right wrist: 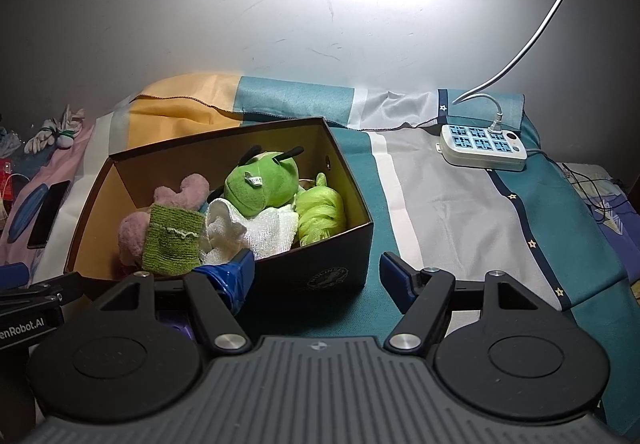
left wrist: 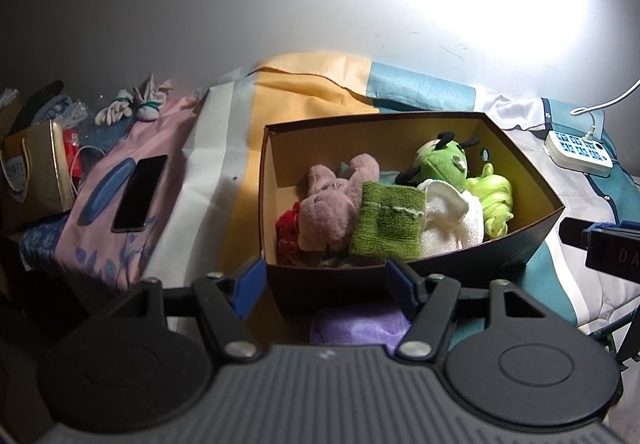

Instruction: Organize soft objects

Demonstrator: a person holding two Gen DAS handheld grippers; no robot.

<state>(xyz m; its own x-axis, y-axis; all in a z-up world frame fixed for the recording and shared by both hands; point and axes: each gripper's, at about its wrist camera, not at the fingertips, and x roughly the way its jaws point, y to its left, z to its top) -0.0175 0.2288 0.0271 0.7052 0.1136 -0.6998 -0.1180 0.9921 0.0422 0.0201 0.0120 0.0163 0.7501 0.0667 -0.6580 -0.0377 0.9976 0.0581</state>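
Note:
A dark cardboard box (left wrist: pixel 532 240) (right wrist: pixel 352 256) stands on the bed. It holds a pink plush (left wrist: pixel 332 204) (right wrist: pixel 180 192), a green knitted cloth (left wrist: pixel 386 224) (right wrist: pixel 172 240), a white towel (left wrist: pixel 448 220) (right wrist: pixel 260 228), a green frog plush (left wrist: pixel 438 160) (right wrist: pixel 260 184), a lime mesh puff (left wrist: pixel 494 200) (right wrist: pixel 320 212) and something red (left wrist: pixel 286 232). My left gripper (left wrist: pixel 324 284) is open and empty just before the box's near wall. A purple cloth (left wrist: pixel 356 324) lies below it. My right gripper (right wrist: pixel 316 280) is open and empty at the box's near right corner.
A black phone (left wrist: pixel 140 192) (right wrist: pixel 50 212) lies on a pink pillow left of the box. A power strip (left wrist: pixel 578 154) (right wrist: pixel 482 144) with a white cable lies at the right. White gloves (left wrist: pixel 132 106) and a gold paper bag (left wrist: pixel 36 172) sit far left. A wall stands behind.

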